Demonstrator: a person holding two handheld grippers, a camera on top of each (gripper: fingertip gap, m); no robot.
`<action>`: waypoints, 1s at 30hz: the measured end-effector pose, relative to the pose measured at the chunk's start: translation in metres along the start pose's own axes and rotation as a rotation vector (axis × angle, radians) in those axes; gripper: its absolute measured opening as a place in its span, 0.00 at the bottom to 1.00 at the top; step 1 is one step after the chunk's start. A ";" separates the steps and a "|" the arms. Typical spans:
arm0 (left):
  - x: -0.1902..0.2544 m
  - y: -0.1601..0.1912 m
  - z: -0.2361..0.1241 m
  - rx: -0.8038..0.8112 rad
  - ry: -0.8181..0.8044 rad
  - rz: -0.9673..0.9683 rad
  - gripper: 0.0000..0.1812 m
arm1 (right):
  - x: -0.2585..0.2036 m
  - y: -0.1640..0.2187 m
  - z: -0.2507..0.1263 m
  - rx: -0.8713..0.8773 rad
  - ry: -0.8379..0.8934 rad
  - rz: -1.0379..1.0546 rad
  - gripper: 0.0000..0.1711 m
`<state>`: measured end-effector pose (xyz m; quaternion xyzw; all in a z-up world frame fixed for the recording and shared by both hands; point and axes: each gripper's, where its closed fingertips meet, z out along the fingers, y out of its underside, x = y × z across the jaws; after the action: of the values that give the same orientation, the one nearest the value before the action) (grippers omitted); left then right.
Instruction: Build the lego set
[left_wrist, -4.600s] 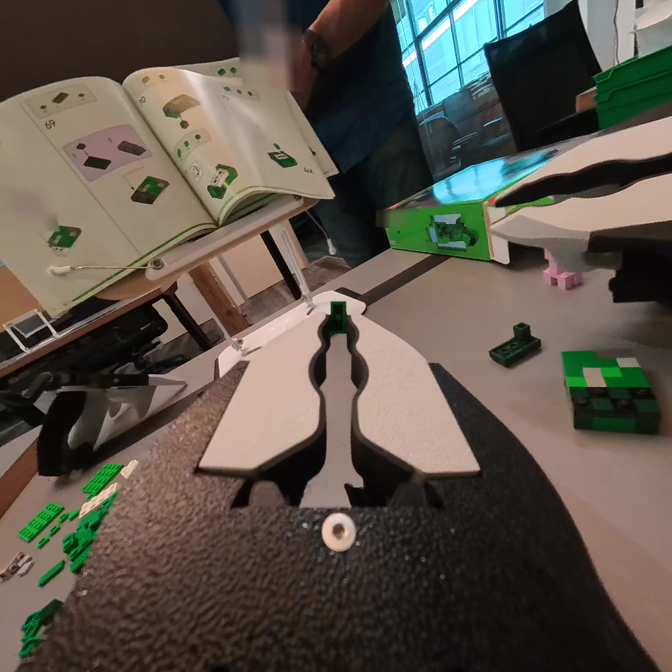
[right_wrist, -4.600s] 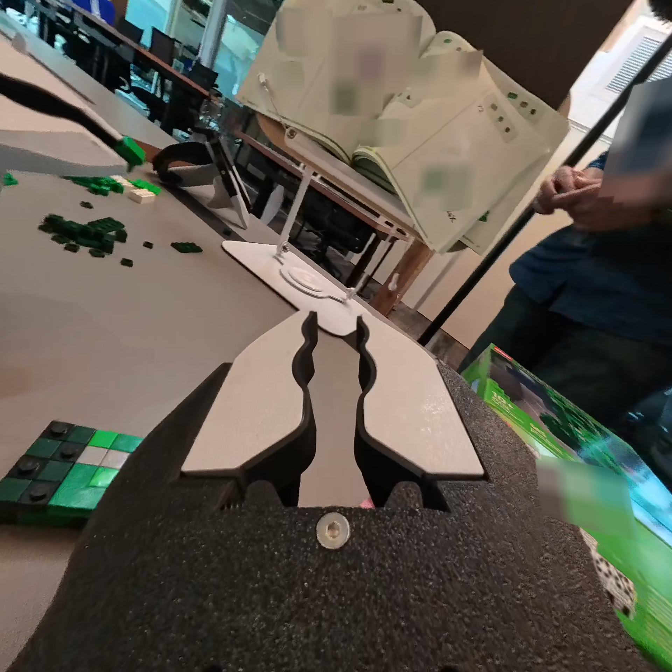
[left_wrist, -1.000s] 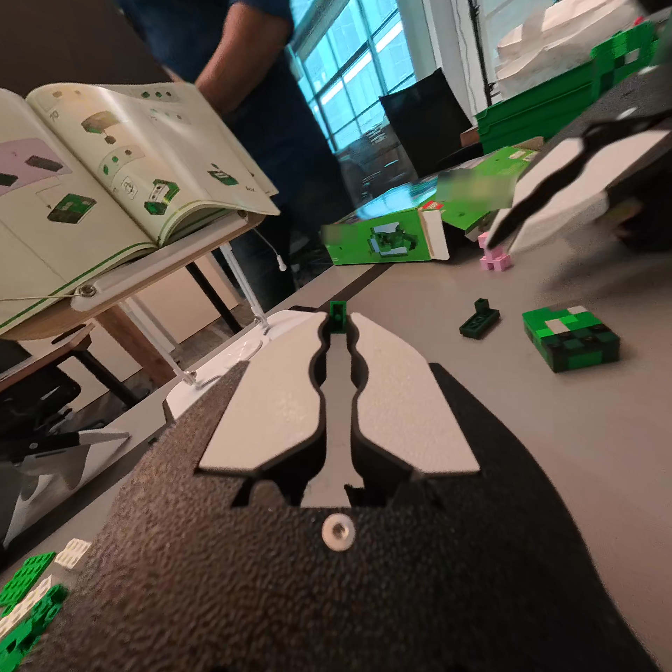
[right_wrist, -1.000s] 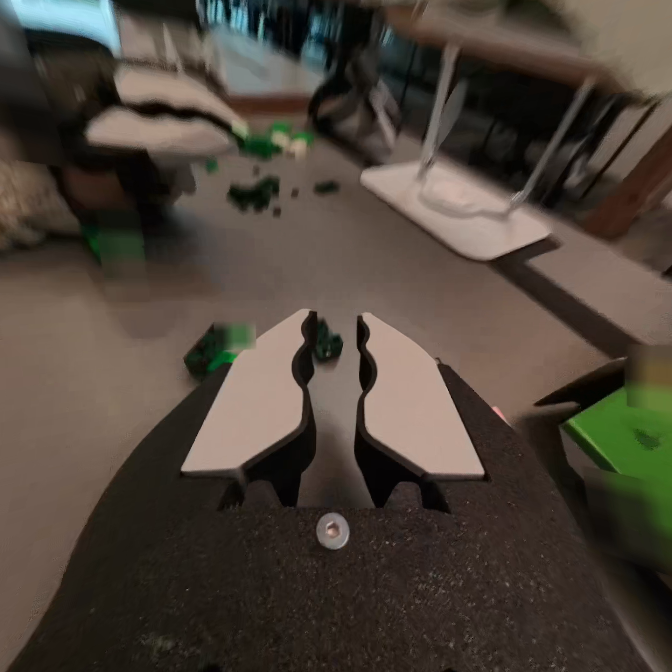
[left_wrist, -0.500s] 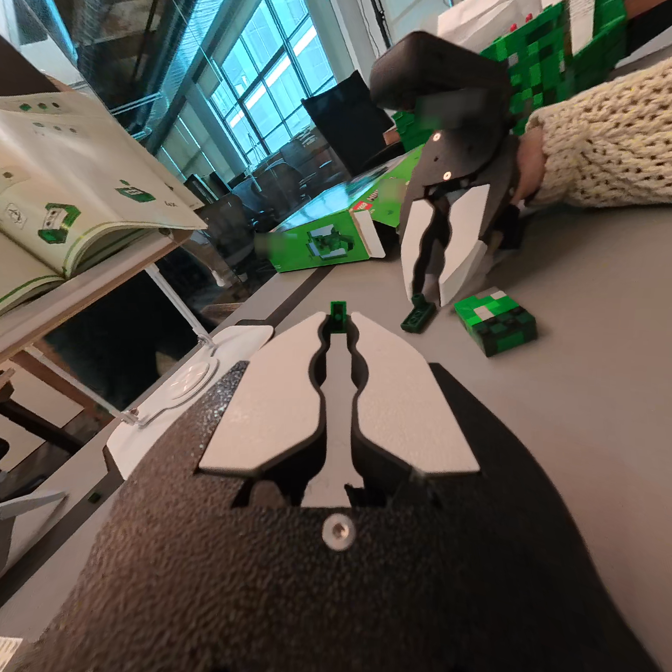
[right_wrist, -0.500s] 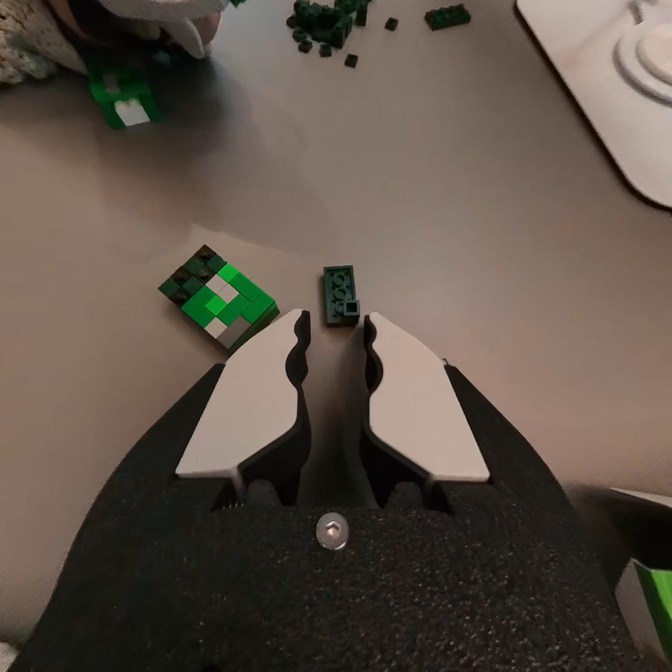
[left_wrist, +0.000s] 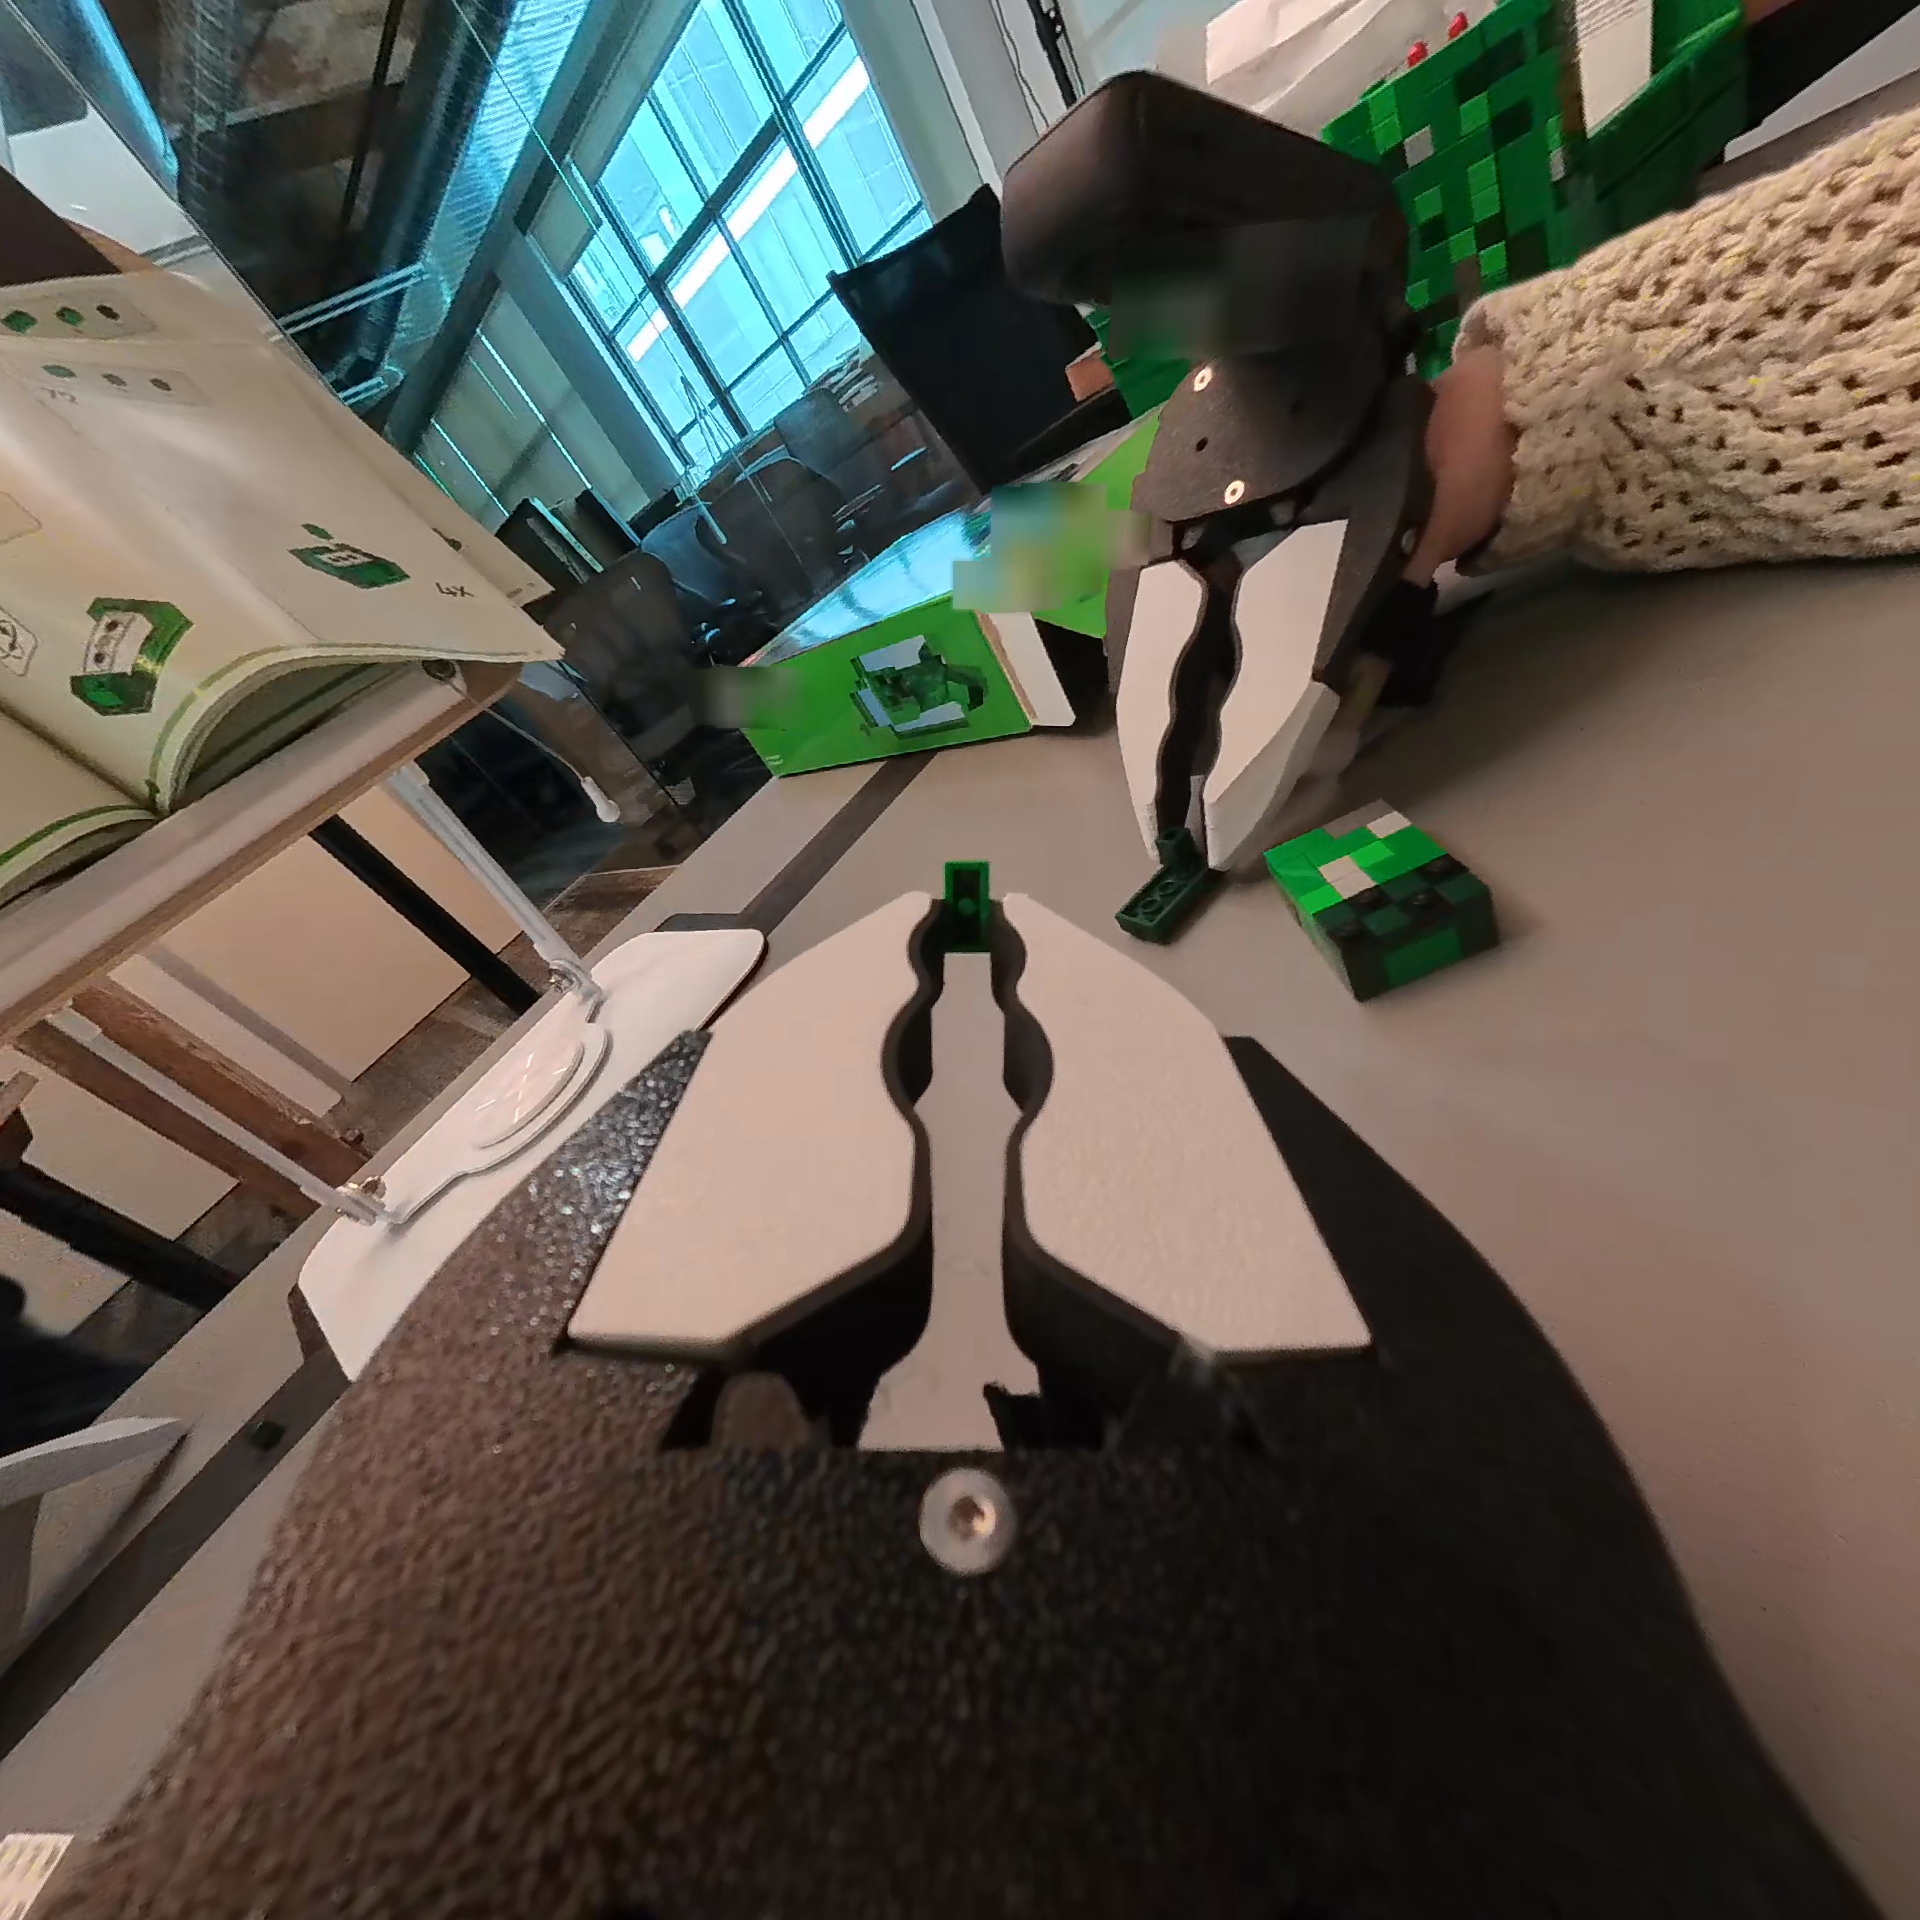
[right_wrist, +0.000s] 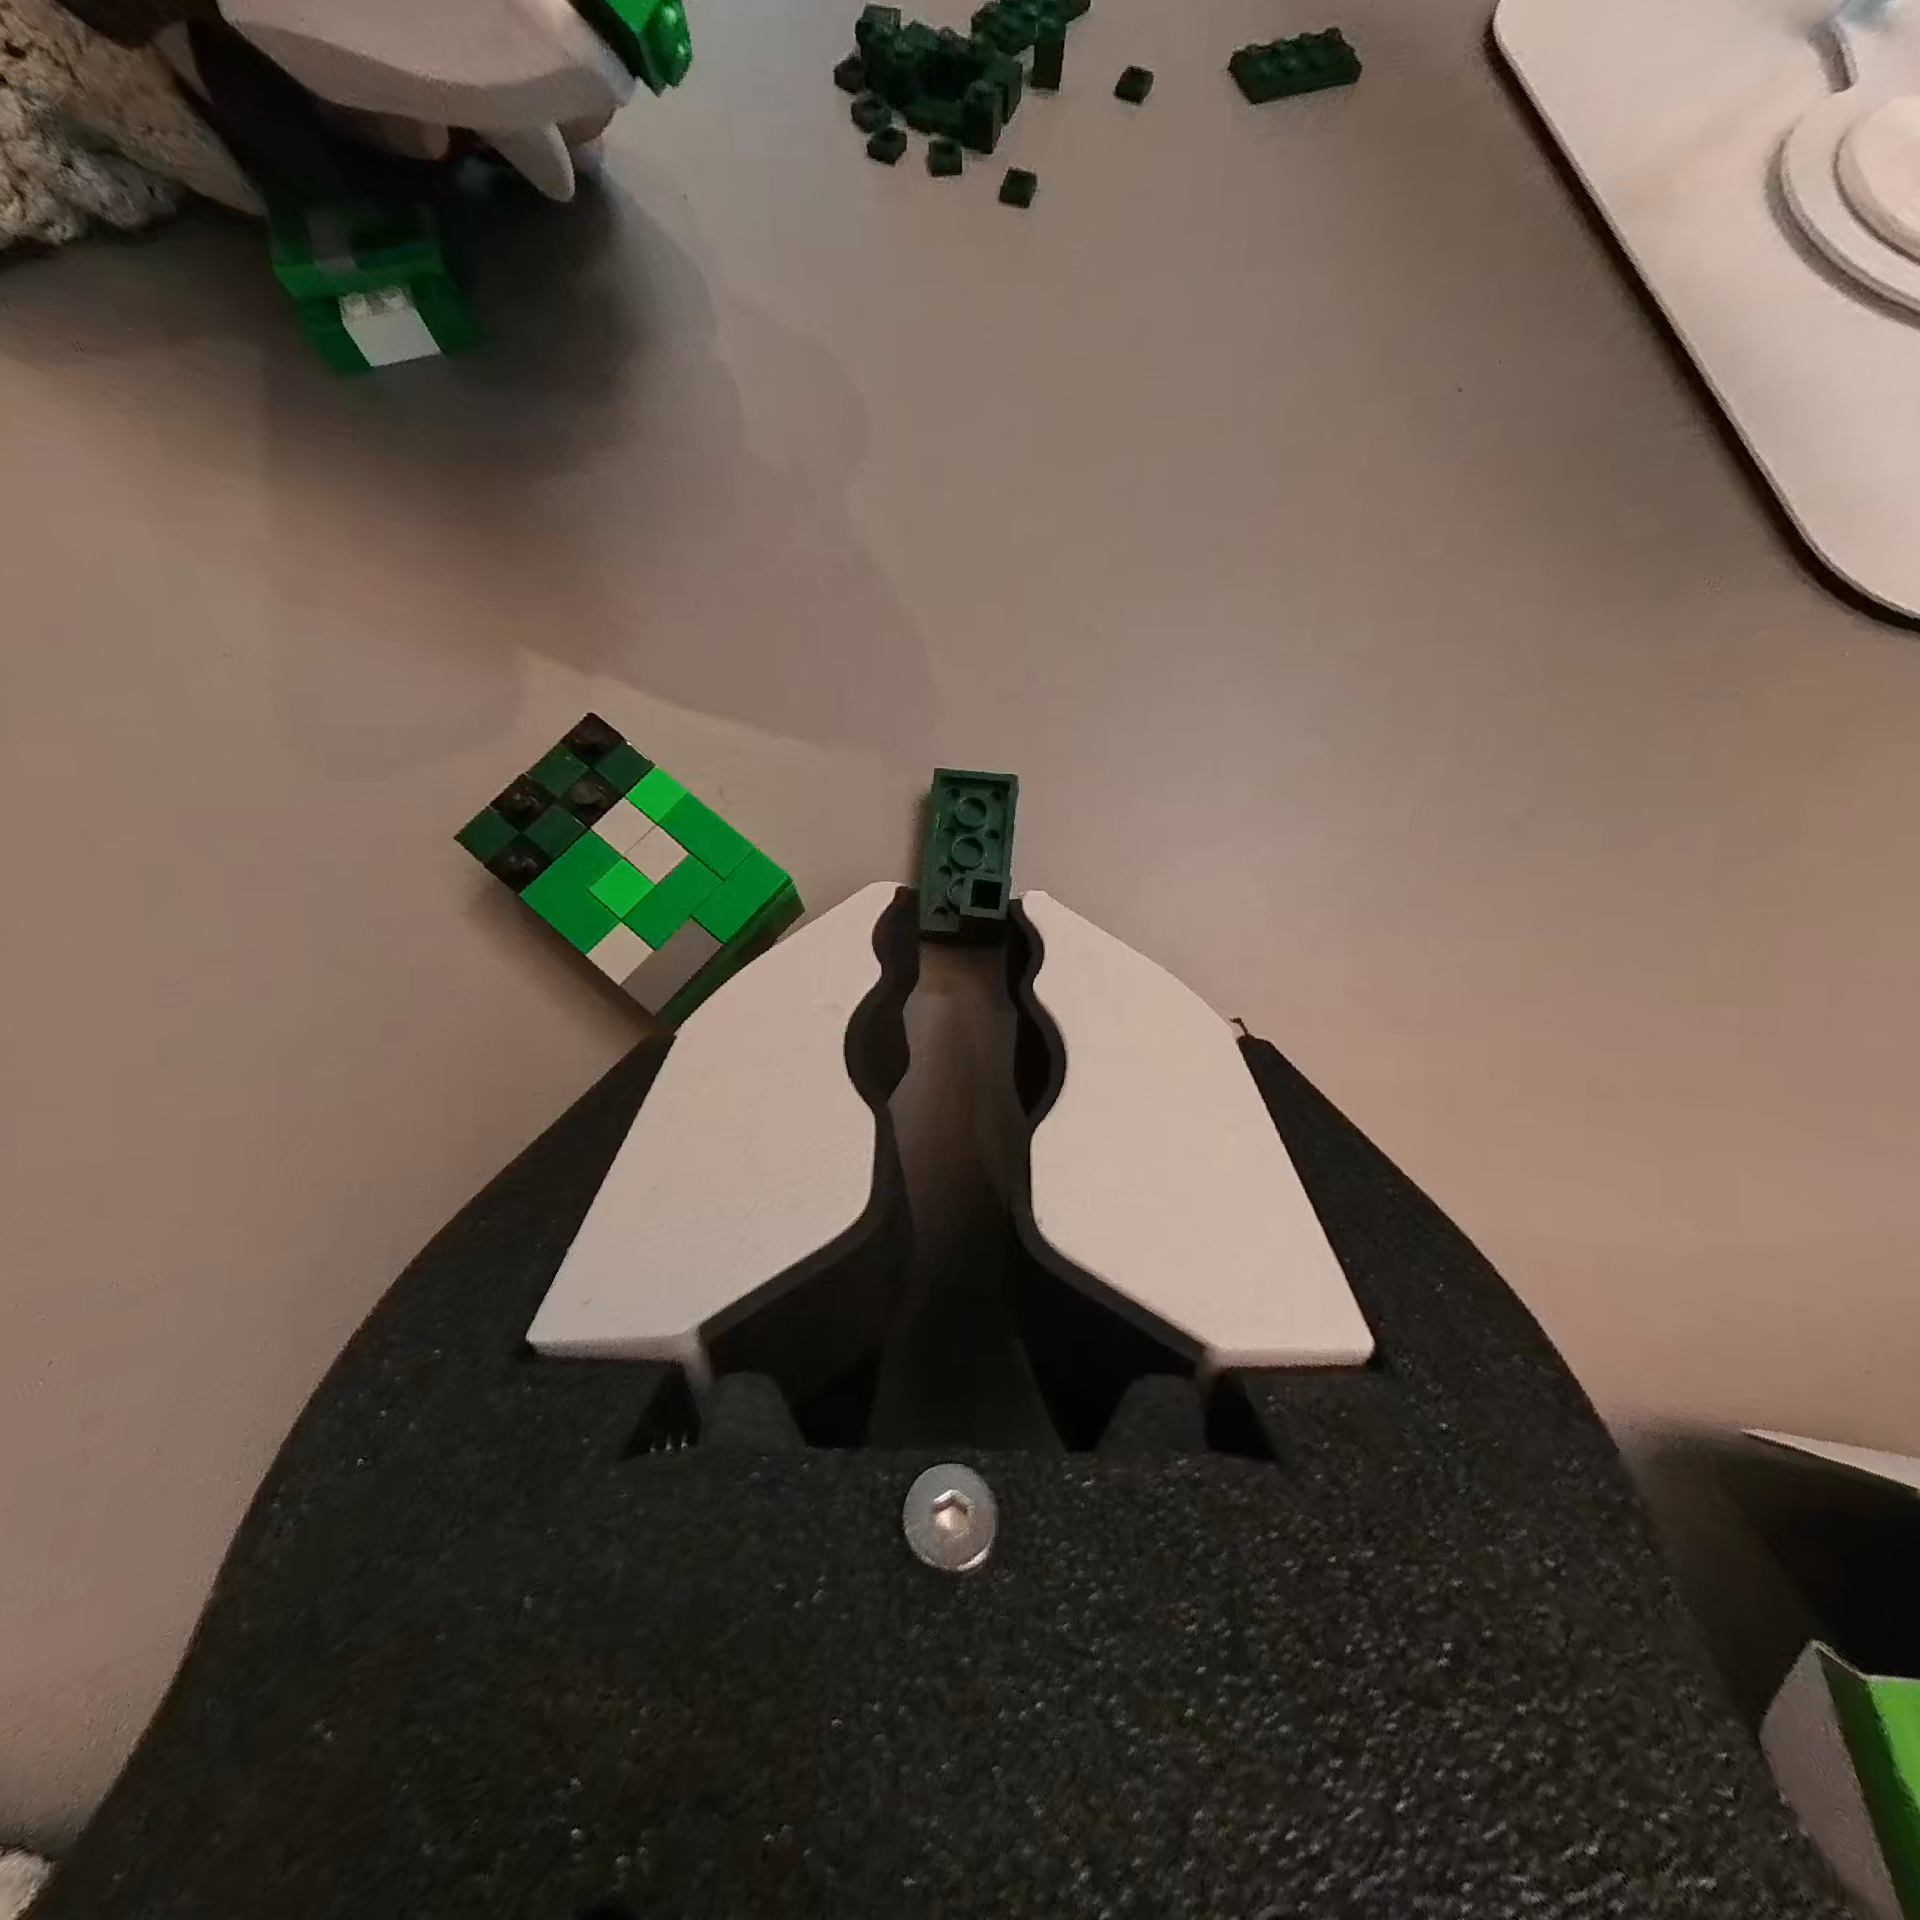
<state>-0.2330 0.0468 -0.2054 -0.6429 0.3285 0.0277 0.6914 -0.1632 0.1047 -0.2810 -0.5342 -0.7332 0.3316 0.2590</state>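
My left gripper (left_wrist: 968, 909) is shut on a small bright green brick (left_wrist: 966, 899) and holds it above the table. My right gripper (right_wrist: 961, 914) points down at the table, with its jaws closed on the near end of a dark green plate (right_wrist: 968, 847) that carries a small brick. The plate rests on the table. In the left wrist view, the right gripper (left_wrist: 1184, 847) stands over that plate (left_wrist: 1164, 904). A flat green, white and black assembly (right_wrist: 623, 862) lies just left of the plate, also in the left wrist view (left_wrist: 1382, 909).
Loose dark green pieces (right_wrist: 956, 83) lie at the far side. A green and white build (right_wrist: 364, 301) sits under the left gripper (right_wrist: 582, 73). The book stand's white base (right_wrist: 1766, 260) is at the right. An open instruction book (left_wrist: 208, 582), a green box (left_wrist: 894, 696) and a large green model (left_wrist: 1507, 156) stand around. The gap from one gripper's tips to the other's is roughly 12 centimeters.
The right gripper swung down over the dark green plate and its jaws narrowed onto it. The left gripper kept hold of the small green brick and turned toward the right gripper.
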 end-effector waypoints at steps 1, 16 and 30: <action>0.000 0.000 0.000 0.002 0.002 -0.004 0.05 | 0.000 0.000 0.000 0.003 0.005 -0.005 0.09; -0.010 -0.003 -0.003 0.024 -0.051 -0.033 0.04 | 0.010 -0.013 -0.014 0.135 0.075 0.024 0.09; -0.004 -0.005 -0.009 0.027 -0.034 -0.042 0.04 | 0.005 -0.034 -0.042 0.356 0.283 -0.014 0.09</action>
<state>-0.2372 0.0389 -0.1985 -0.6396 0.3035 0.0198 0.7060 -0.1546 0.1107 -0.2280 -0.5161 -0.6231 0.3758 0.4518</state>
